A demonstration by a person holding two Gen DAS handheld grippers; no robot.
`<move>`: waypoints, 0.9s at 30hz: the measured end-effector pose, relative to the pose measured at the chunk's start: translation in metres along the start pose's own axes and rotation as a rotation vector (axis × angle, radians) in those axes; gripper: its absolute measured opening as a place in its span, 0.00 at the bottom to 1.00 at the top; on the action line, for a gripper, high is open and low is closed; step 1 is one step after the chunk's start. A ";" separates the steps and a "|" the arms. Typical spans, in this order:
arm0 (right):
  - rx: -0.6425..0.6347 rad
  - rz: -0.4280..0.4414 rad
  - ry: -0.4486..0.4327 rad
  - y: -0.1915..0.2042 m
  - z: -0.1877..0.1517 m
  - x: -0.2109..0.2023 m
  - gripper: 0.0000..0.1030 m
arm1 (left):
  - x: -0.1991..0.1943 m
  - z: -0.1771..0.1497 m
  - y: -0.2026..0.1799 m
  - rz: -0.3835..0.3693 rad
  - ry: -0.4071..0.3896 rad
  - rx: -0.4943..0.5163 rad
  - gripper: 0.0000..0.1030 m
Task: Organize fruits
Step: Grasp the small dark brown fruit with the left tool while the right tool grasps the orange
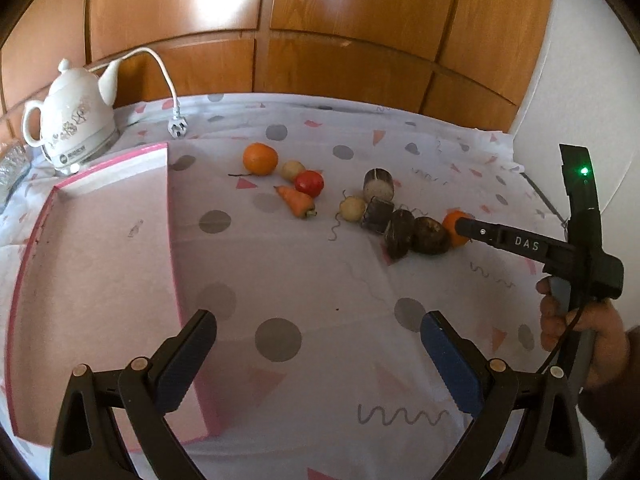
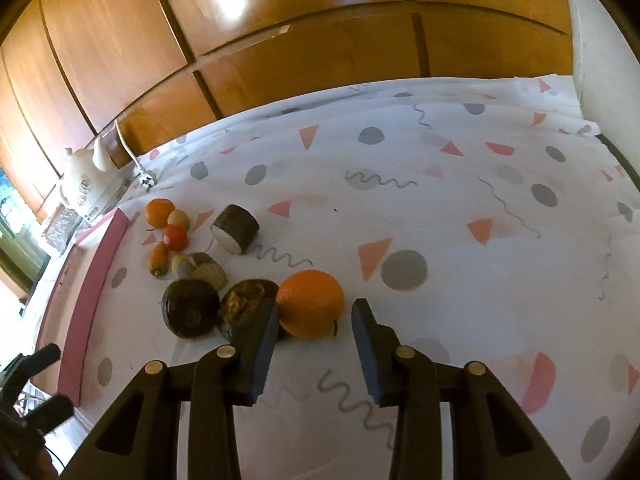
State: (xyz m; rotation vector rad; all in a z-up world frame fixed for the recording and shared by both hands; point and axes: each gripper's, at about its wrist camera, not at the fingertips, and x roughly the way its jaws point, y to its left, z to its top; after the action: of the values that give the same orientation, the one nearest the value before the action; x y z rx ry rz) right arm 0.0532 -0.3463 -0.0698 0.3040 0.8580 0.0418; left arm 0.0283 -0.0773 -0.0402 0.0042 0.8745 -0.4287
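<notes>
An orange lies on the patterned tablecloth. My right gripper is open, its jaws either side of the orange, not closed on it; it also shows in the left wrist view reaching the same orange. Beside it lie two dark round fruits. Farther left are a second orange, a red tomato, a carrot and small pale fruits. My left gripper is open and empty, next to a pink box.
A white kettle with its cord and plug stands at the back left. A dark cut cylinder lies among the fruit. Wooden cabinet doors rise behind the table. A glass dish sits at the left edge.
</notes>
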 end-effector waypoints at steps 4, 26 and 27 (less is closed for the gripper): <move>-0.014 0.014 0.006 0.002 0.005 0.012 0.37 | 0.011 0.006 -0.002 -0.025 0.020 -0.011 0.81; 0.013 0.040 -0.048 -0.001 0.014 0.029 0.39 | 0.080 0.045 -0.054 -0.164 0.090 0.039 0.45; 0.014 0.043 -0.048 -0.001 0.014 0.030 0.39 | 0.083 0.046 -0.055 -0.165 0.094 0.039 0.38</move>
State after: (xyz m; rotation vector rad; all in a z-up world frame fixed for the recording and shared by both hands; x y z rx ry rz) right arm 0.0836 -0.3455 -0.0838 0.3356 0.8049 0.0680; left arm 0.0892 -0.1657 -0.0631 -0.0127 0.9623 -0.6037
